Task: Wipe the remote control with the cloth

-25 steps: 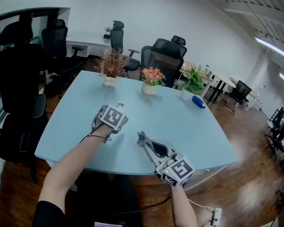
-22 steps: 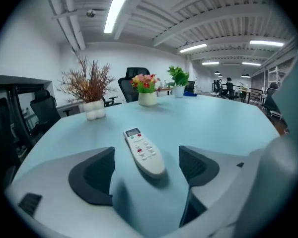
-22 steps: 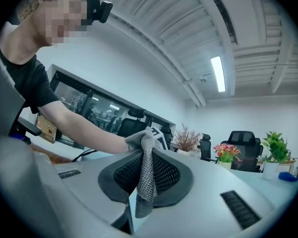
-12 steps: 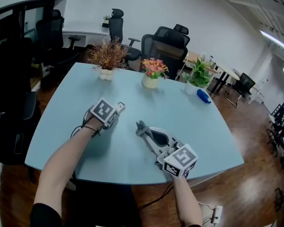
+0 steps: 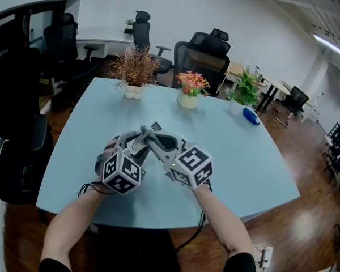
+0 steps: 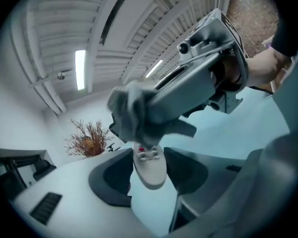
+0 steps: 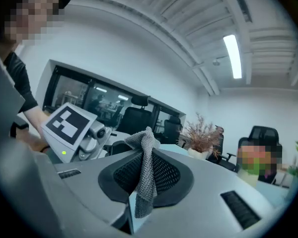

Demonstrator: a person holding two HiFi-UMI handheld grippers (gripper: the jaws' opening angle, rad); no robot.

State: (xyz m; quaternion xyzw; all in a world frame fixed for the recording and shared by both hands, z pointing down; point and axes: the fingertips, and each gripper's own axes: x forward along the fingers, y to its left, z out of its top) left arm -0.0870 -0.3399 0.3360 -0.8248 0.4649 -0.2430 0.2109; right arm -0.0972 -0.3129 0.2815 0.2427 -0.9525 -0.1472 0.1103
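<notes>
Nearest the person, the left gripper (image 6: 148, 176) has just been closing its jaws, and they now clench the white remote control (image 6: 150, 165), held over the pale blue bench (image 5: 243, 169). The right gripper (image 7: 143, 182) meets it from the other side, its jaws clamped on the grey cloth (image 7: 146, 157). The bunched end of the cloth lies against the remote's far end. Farther along the bench stand three potted plants (image 5: 191, 92), and black office chairs (image 5: 207, 52) stand behind them.
</notes>
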